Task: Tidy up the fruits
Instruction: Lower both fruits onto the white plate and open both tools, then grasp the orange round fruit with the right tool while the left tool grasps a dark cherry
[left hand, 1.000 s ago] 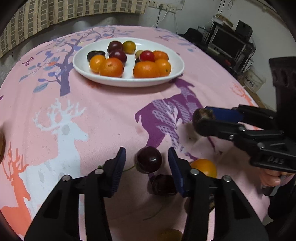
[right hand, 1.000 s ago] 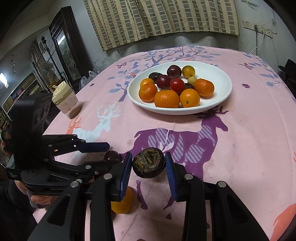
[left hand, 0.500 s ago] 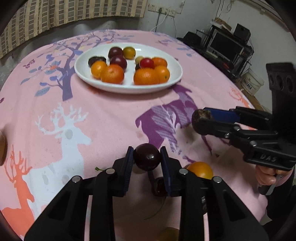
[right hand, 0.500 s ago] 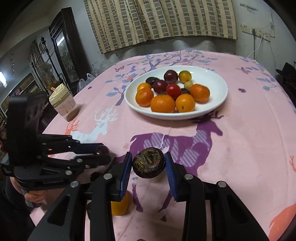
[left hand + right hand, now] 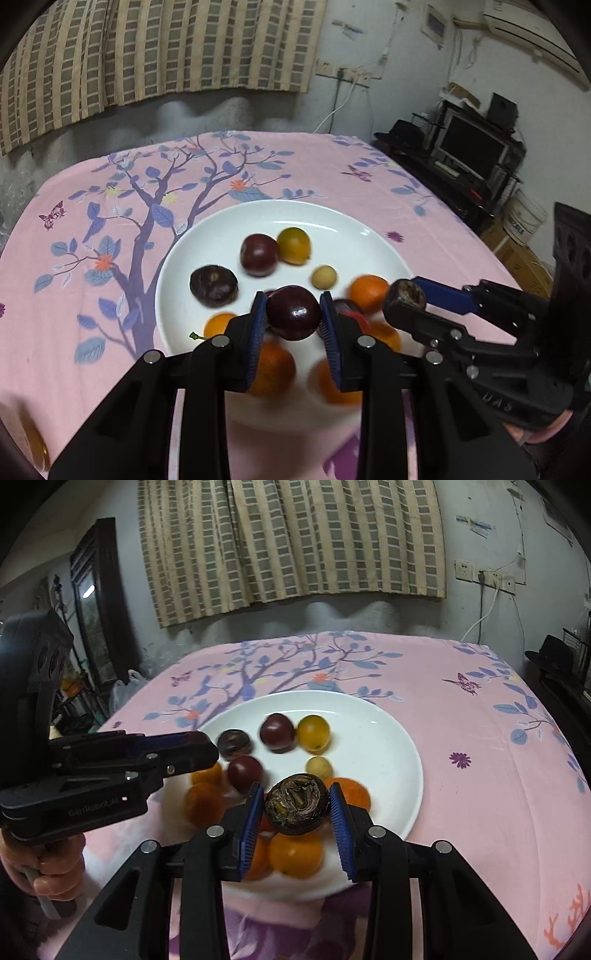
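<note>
My left gripper (image 5: 293, 314) is shut on a dark red plum (image 5: 293, 312), held above the near part of the white plate (image 5: 354, 229). My right gripper (image 5: 297, 805) is shut on a dark, wrinkled mangosteen-like fruit (image 5: 297, 803), also over the white plate (image 5: 388, 731). Each gripper shows in the other's view: the right one (image 5: 404, 295) to the right, the left one (image 5: 199, 747) to the left, where its fruit is hidden. On the plate lie several oranges (image 5: 369, 293), dark plums (image 5: 258, 254), a yellow fruit (image 5: 293, 245) and a small pale fruit (image 5: 324, 277).
The plate rests on a pink tablecloth (image 5: 110, 258) printed with trees and deer. A hand (image 5: 48, 864) grips the left gripper's handle. Beyond the table stand a curtained wall, a dark cabinet (image 5: 92, 602) at left and a monitor on shelves (image 5: 476, 147) at right.
The left gripper closed on the dark red plum, lifted it off the cloth and carried it to the plate. The right gripper, holding its fruit throughout, also moved over the plate.
</note>
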`<state>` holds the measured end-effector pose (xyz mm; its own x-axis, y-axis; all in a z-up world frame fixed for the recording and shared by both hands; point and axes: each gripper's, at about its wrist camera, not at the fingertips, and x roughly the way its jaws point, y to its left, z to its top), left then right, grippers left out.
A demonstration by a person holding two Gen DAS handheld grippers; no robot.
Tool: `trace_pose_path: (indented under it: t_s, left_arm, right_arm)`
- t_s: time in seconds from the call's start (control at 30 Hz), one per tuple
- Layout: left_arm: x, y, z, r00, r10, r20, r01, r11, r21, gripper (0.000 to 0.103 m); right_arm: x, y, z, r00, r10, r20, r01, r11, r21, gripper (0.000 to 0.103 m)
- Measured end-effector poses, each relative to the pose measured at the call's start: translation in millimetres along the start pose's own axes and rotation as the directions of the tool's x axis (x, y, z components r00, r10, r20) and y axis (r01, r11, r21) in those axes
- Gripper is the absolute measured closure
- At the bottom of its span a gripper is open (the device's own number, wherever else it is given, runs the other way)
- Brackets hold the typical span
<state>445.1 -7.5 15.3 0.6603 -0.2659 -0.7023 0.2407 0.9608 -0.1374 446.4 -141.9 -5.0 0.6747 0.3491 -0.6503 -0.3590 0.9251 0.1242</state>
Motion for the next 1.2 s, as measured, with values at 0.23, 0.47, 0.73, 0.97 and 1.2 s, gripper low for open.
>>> trace_pose_path:
  t_s: [0.23,0.47,0.73,0.97,1.2]
  left_arm:
    - [16,17,1,0.996,0.094,0.008,-0.094,0.995,-0.047,0.026]
    - [-33,21,-23,0.996,0.082,0.045,-0.079,0.995,-0.065,0.013]
    - [-89,25,-70,0.990,0.115,0.080,-0.103,0.985,-0.139,0.005]
    - [-93,39,-131,0.982,0.186,0.034,-0.180,0.974,-0.135,0.005]
    - [-95,57,-141,0.979,0.202,-0.010,-0.200,0.960,-0.194,0.005]
  right_arm:
    - [14,2,3,1.000,0.007,-0.004,-0.007,1.000,-0.011,0.057]
    - [-11,27,-2,0.999,0.033,0.010,-0.032,0.997,-0.066,0.053]
    - [-49,45,-19,0.998,0.053,0.037,-0.050,0.996,-0.078,0.048]
    - [-66,48,-72,0.992,0.110,-0.059,-0.114,0.991,-0.070,0.040]
    - [-78,56,-110,0.947,0.257,-0.193,-0.269,0.963,-0.036,0.040]
